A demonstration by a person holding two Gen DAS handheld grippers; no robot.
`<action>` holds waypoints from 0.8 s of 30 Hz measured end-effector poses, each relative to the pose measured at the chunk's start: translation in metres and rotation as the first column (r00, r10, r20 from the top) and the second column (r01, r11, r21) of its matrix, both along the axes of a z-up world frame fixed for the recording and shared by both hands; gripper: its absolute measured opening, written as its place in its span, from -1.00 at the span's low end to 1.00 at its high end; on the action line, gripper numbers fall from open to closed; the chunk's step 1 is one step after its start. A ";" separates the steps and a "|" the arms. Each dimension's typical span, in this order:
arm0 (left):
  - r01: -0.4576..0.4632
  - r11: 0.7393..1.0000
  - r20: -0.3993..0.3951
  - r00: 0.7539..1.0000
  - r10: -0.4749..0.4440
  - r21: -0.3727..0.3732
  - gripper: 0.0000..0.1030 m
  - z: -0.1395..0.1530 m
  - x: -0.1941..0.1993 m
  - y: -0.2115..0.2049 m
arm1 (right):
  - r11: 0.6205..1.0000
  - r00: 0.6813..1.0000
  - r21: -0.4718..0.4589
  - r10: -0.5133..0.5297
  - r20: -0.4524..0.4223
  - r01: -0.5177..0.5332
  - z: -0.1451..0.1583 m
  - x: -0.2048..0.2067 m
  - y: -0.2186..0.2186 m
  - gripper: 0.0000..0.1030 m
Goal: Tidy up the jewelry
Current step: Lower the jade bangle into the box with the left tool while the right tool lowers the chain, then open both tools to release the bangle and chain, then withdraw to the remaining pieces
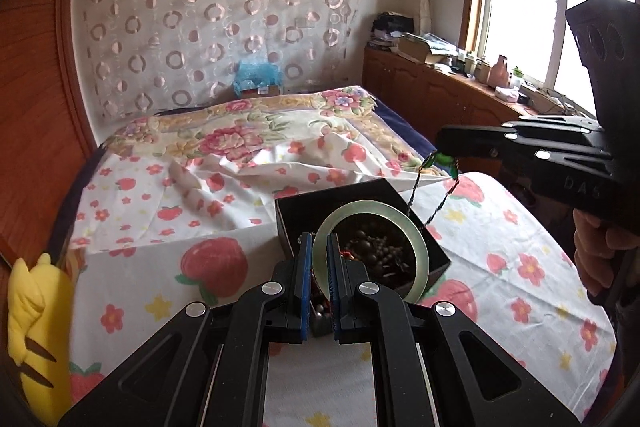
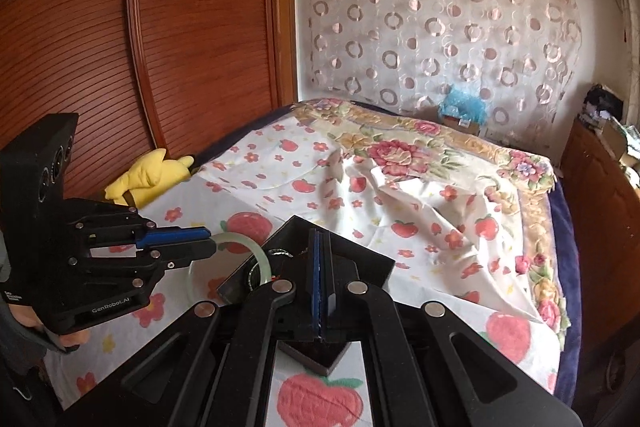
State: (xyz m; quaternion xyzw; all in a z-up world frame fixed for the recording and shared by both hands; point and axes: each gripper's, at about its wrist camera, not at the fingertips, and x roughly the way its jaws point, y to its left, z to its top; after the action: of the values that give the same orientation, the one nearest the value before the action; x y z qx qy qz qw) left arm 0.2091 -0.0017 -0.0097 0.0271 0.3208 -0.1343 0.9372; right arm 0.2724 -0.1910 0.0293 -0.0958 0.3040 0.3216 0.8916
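Pale jade bangle (image 1: 404, 227) clamped in the left gripper (image 1: 319, 269), beaded cord (image 1: 434, 183) pinched by the right gripper (image 1: 440, 143), both best lifted slowly clear of the black box (image 1: 360, 195).

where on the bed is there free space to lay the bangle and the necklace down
Flat sheet lies bare between the black box and the yellow plush, and right of the box toward the bed edge. The rumpled sheet behind is uneven; the box is crowded.

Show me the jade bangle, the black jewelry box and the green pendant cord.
jade bangle (image 1: 416, 227), left wrist view, right side of its ring.
black jewelry box (image 1: 320, 205), left wrist view, far wall.
green pendant cord (image 1: 442, 158), left wrist view, green bead.
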 end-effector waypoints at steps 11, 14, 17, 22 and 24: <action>0.012 1.000 -0.020 1.000 -0.011 0.026 -0.88 -0.007 0.025 -0.012 | 0.999 1.000 -0.024 -0.027 0.005 0.027 -0.023 0.003 -0.006 -0.84; 0.025 0.999 -0.037 0.999 -0.024 0.027 -0.88 -0.012 0.034 -0.018 | 0.999 0.999 -0.027 -0.044 0.005 0.044 -0.026 -0.003 -0.015 -0.82; 0.045 0.998 -0.048 0.998 -0.043 0.038 -0.87 -0.017 0.040 -0.027 | 0.998 0.998 -0.028 -0.054 -0.008 0.054 -0.031 -0.013 -0.026 -0.77; 0.072 0.996 -0.066 0.995 -0.068 0.052 -0.87 -0.024 0.046 -0.040 | 0.997 0.996 -0.036 -0.075 -0.042 0.073 -0.044 -0.028 -0.044 -0.63; 0.080 0.995 -0.075 0.994 -0.076 0.056 -0.87 -0.026 0.048 -0.046 | 0.996 0.995 -0.039 -0.080 -0.055 0.078 -0.050 -0.035 -0.049 -0.63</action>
State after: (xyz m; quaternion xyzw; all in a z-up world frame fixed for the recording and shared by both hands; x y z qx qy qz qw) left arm 0.2576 -0.0478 -0.0359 0.0625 0.3575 -0.1622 0.9176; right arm 0.2369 -0.2402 -0.0203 -0.0911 0.3385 0.2829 0.8928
